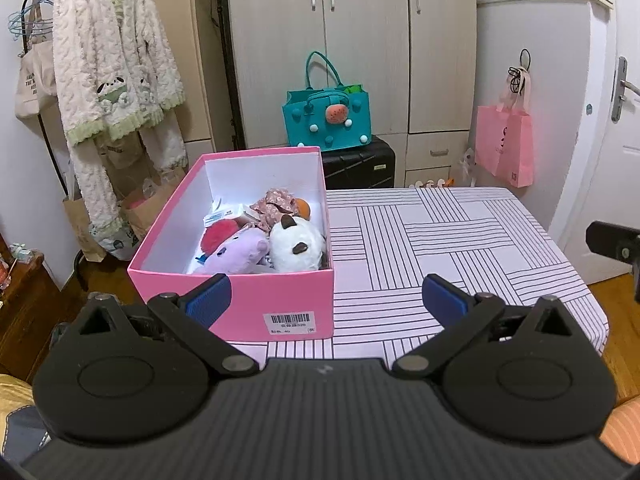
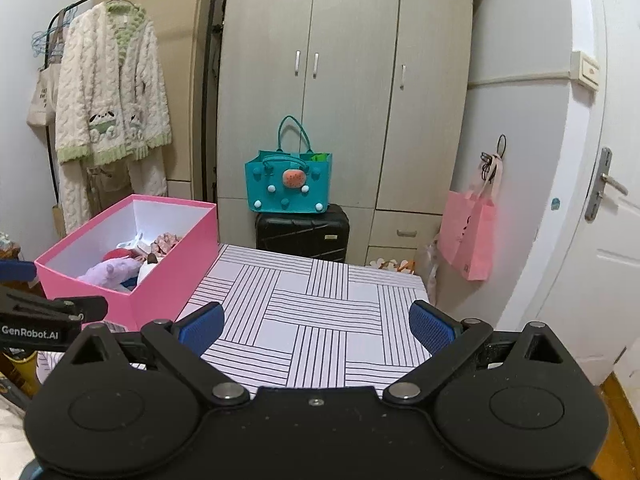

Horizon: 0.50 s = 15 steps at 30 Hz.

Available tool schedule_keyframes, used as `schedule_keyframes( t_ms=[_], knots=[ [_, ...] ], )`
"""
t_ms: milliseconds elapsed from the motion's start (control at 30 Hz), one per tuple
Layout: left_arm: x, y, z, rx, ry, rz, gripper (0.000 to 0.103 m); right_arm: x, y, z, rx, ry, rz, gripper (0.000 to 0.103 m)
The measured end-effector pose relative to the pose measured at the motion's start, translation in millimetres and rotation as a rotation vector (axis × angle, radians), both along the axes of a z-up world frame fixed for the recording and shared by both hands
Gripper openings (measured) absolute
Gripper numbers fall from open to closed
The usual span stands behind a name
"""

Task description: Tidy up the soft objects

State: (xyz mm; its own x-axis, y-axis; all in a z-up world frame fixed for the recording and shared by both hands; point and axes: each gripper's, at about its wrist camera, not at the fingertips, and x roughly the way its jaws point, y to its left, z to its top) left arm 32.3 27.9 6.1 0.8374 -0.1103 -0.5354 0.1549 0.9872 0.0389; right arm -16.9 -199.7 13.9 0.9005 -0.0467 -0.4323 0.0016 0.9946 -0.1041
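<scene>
In front of me is a table covered by a white cloth printed with blocks of dark stripes. My pink cardboard box sits directly on it at the left edge, a barcode label on its near wall.

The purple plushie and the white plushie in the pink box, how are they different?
The purple plushie is lilac with a fuzzy red tuft; the white plushie is cream with dark brown patches. The purple plushie looks long and lying on its side; the white plushie looks round like a ball. The purple one lies left, the white one right. Both are soft and sit touching inside the pink box.
</scene>
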Motion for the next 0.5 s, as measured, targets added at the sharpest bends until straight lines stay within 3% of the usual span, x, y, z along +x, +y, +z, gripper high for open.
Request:
schedule_keyframes(
  t_ms=[500],
  knots=[
    [5.9,5.5,-3.1,-0.014,0.014,0.038,0.103,6.3,-0.7,-5.1,0.002,0.018,-0.011,0.100]
  ],
)
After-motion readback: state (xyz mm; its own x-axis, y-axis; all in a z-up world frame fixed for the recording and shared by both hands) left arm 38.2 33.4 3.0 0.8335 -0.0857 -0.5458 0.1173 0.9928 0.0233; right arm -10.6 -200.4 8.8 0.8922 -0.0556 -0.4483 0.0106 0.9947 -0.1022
